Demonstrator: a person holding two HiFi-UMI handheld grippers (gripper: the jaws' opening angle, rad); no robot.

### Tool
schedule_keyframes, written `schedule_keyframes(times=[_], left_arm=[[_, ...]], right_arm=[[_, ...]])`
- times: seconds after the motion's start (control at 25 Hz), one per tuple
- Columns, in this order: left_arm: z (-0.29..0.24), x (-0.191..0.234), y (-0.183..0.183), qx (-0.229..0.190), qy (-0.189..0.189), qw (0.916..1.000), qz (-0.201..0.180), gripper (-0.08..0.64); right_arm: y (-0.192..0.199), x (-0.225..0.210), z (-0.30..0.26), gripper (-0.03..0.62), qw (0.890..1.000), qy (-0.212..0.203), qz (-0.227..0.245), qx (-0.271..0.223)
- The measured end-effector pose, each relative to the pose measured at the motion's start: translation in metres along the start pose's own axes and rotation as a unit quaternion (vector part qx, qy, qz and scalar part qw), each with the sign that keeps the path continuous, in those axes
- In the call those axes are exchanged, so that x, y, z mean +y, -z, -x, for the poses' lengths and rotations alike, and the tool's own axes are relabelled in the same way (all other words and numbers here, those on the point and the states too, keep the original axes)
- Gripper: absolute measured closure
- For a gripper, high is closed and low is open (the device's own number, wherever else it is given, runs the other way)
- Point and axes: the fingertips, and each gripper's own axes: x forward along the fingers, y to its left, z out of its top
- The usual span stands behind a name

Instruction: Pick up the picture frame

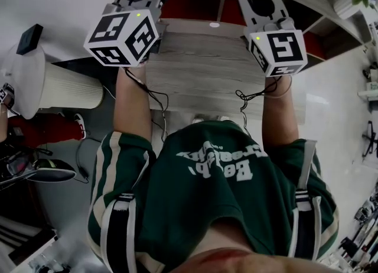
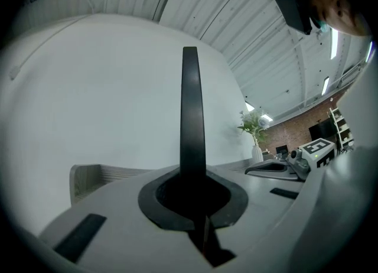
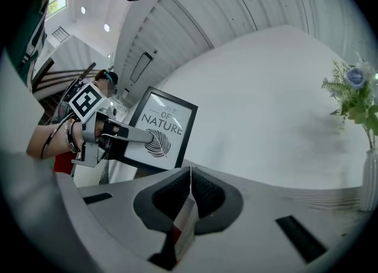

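The picture frame (image 3: 158,131) is black with a white print of a leaf. In the right gripper view it hangs upright in the air at the left, with my left gripper (image 3: 146,139) shut on its lower part. The left gripper view shows the same frame (image 2: 190,112) edge-on, as a thin black strip rising from between the pads of the left gripper (image 2: 192,178). My right gripper (image 3: 189,174) is shut with its pads meeting and nothing between them. It is level with the left one and to its right (image 2: 277,170). The head view shows both marker cubes above a wooden shelf top (image 1: 201,71).
A white vase of flowers (image 3: 356,97) stands on the shelf at the far right, also seen past the frame (image 2: 255,129). A white wall is straight ahead. A ribbed white cylinder (image 1: 71,85) stands at the person's left, beside a round white table (image 1: 26,80).
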Motion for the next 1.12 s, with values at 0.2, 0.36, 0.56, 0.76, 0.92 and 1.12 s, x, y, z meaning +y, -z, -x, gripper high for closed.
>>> schedule_keyframes(times=[0.2,0.36,0.56,0.76,0.92,1.12], left_arm=[[0.025,0.003,0.011,-0.006,0.0,0.9998,0.017,0.534],[0.041,0.002,0.013,-0.006,0.003,0.9999,0.016,0.534],[0.053,0.003,0.024,0.0,0.005,0.9998,0.019,0.534],[0.059,0.007,0.042,0.008,0.008,0.9996,0.027,0.534],[0.057,0.005,0.062,0.022,0.007,0.9991,0.035,0.534],[0.054,-0.003,0.088,0.037,0.009,0.9983,0.043,0.534]], right_arm=[[0.006,0.019,-0.005,0.558,1.0,-0.005,-0.006,0.004],[0.013,0.03,-0.006,0.558,1.0,-0.008,-0.012,0.011],[0.021,0.036,-0.009,0.558,1.0,-0.008,-0.018,0.019],[0.03,0.042,-0.011,0.558,0.999,-0.006,-0.023,0.029],[0.043,0.043,-0.01,0.558,0.999,-0.005,-0.028,0.042],[0.058,0.041,-0.005,0.558,0.998,-0.002,-0.032,0.055]])
